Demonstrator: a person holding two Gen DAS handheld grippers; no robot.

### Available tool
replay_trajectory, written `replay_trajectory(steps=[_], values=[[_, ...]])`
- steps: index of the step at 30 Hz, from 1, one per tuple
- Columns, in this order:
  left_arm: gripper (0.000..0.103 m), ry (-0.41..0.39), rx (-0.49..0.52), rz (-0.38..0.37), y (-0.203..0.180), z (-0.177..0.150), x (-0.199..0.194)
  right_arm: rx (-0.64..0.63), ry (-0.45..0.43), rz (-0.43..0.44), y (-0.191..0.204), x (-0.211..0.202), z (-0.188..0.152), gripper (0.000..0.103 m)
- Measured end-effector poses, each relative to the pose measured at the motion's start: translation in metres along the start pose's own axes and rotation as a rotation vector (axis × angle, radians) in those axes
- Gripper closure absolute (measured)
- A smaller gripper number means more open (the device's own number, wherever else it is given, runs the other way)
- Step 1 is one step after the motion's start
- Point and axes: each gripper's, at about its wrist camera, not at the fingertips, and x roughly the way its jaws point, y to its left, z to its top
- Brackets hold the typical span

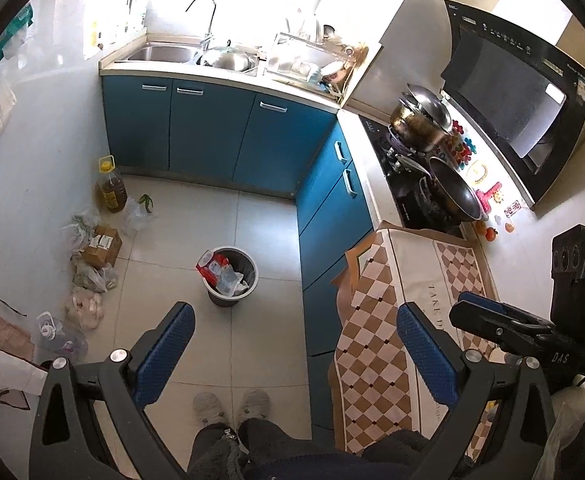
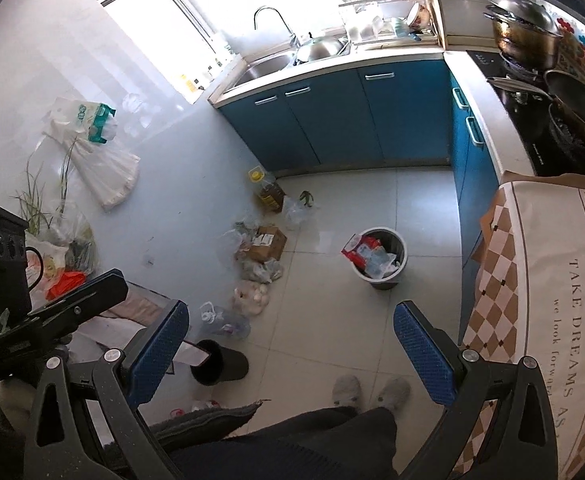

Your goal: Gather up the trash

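- Kitchen floor (image 1: pixel 252 216) of pale glossy tile fills my view, with blue cabinets (image 1: pixel 212 132) running from 12 round to 3 o'clock, flat-fronted with metal bar handles.
- Checkered cloth (image 1: pixel 376 320) in brown and cream drapes over the counter at 4 o'clock, soft and creased, its edge hanging down the cabinet face.
- Grey bin (image 1: pixel 233 276) stands near the middle of the floor, round, smooth plastic, already well filled: a red wrapper (image 1: pixel 211 266) and crinkly clear packaging poke above its rim. So some of the collecting looks done, as I judge it.
- Plenty is left, I'd say. Along the wall at 9 o'clock sits a loose heap: a cardboard box (image 1: pixel 101 245), crumpled clear bags (image 1: pixel 92 276), an amber oil bottle (image 1: pixel 111 186) with a yellow cap, and an empty clear jug (image 1: pixel 58 336) down at 8 o'clock. Which of these count as trash I can't tell.
- From the right wrist view a dark cylinder (image 2: pixel 219 362) lies tipped on its side at 7 o'clock, open mouth showing.
- My left gripper (image 1: pixel 292 348) hangs high over the floor, jaws spread wide, nothing between the textured blue pads (image 1: pixel 168 356).
- My right gripper (image 2: pixel 290 348) is the same: jaws wide, empty, well above everything.
- Small bits of red-and-white litter (image 2: pixel 206 406) sit by my slippers (image 2: pixel 368 394) at 6 o'clock in the right view; too small to name.
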Motion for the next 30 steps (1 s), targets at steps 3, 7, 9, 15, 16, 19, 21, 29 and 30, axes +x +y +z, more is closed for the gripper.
replay_trajectory(steps=[3, 7, 9, 15, 16, 19, 21, 29, 30], values=[[0.000, 0.006, 0.006, -0.001, -0.001, -0.003, -0.001, -0.006, 0.008, 0.007, -0.002, 0.001, -0.001, 0.000], [0.000, 0.009, 0.012, -0.002, -0.004, -0.005, -0.002, -0.009, 0.017, 0.018, -0.002, 0.002, 0.000, 0.000], [0.000, 0.009, 0.011, -0.002, -0.004, -0.005, -0.002, -0.012, 0.019, 0.024, -0.001, 0.002, -0.001, 0.000], [0.000, 0.018, 0.020, -0.009, -0.009, -0.005, -0.001, -0.014, 0.024, 0.034, -0.003, 0.003, 0.001, 0.000], [0.000, 0.020, 0.022, -0.011, -0.010, -0.005, -0.001, -0.011, 0.024, 0.035, -0.005, 0.003, 0.001, 0.000], [0.000, 0.025, 0.030, -0.017, -0.011, -0.004, 0.001, -0.008, 0.024, 0.044, -0.009, 0.001, 0.000, 0.000], [0.000, 0.025, 0.033, -0.019, -0.013, -0.003, 0.001, -0.007, 0.023, 0.048, -0.010, 0.000, 0.001, 0.000], [0.000, 0.041, 0.041, -0.037, -0.017, 0.002, 0.006, -0.004, 0.022, 0.050, -0.015, -0.004, -0.001, 0.000], [0.000, 0.043, 0.044, -0.038, -0.017, 0.002, 0.006, -0.002, 0.021, 0.050, -0.016, -0.005, -0.001, 0.000]])
